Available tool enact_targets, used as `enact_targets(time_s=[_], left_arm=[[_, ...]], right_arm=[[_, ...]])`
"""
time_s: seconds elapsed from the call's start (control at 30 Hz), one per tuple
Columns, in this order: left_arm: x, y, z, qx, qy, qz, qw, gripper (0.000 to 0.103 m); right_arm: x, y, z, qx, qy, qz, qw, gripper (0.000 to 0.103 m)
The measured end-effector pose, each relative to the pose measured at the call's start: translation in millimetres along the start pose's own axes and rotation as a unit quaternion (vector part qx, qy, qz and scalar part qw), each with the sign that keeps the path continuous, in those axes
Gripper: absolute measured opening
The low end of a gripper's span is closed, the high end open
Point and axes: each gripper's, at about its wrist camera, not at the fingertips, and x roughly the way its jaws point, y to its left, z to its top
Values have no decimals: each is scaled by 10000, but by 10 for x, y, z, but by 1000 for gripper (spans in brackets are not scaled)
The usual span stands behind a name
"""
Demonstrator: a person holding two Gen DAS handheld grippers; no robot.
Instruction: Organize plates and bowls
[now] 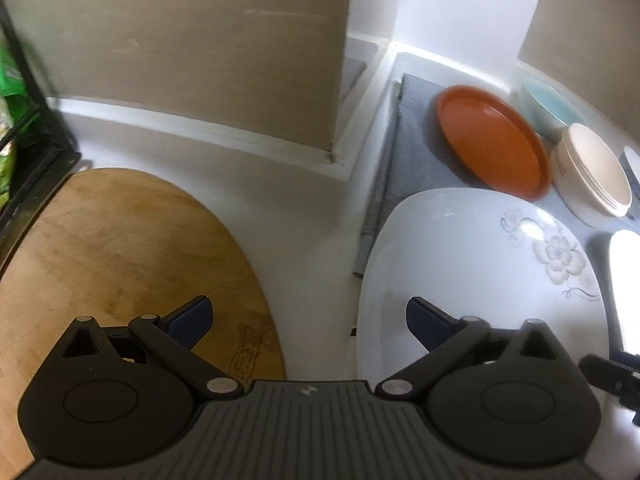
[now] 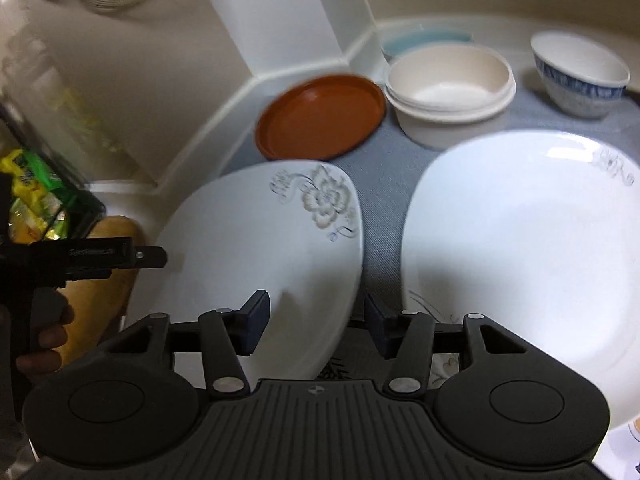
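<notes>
Two big white plates w/ rounded-square shape, glossy, grey floral print near one corner each: one [image 2: 264,248] overhangs the left edge of the grey woven mat [image 2: 384,184], the other [image 2: 528,248] lies flat on the mat's right part, its near edge cut off by the frame. A round wooden board [image 1: 120,264], pale brown, matte, lies on the white worktop [image 1: 288,200] left of the mat; its near side is hidden by the gripper body. One orange round plate [image 2: 320,120], plastic-looking, raised rim, leans tilted at the mat's back edge. Cream bowls [image 2: 448,88] stacked beside it, approx. 2–3, exact count unclear. One small blue-and-white patterned bowl [image 2: 580,76] near the mat's back right corner. One pale blue dish [image 2: 424,38] behind the cream stack, mostly hidden and blurred. Green and yellow packets [image 2: 36,196] in a dark rack at left, blurred. Right gripper [image 2: 316,322]: fingers about half open, straddling the left plate's near edge, pads not pressing it. Left gripper [image 1: 308,320]: fingers wide apart, empty, one over the board, one over the plate.
</notes>
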Motion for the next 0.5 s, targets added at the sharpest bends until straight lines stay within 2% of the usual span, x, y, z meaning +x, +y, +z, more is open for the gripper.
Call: enact_targets(time_s=[0.13, 0.27, 0.43, 0.47, 0.5], left_arm=[[49, -52, 15, 125, -40, -36, 9999, 103], [84, -45, 64, 166, -49, -177, 9997, 103], [112, -110, 90, 358, -65, -260, 9990, 101], [97, -131, 92, 380, -100, -289, 9988, 93], [109, -132, 106, 347, 0, -425, 9985, 65]], right_arm=[[107, 8, 68, 10, 161, 104, 9998, 54], [151, 48, 82, -192, 127, 52, 9997, 55], [175, 13, 126, -129, 124, 138, 9997, 53], [180, 13, 130, -136, 121, 141, 9997, 52], [182, 11, 132, -151, 116, 139, 9997, 51]])
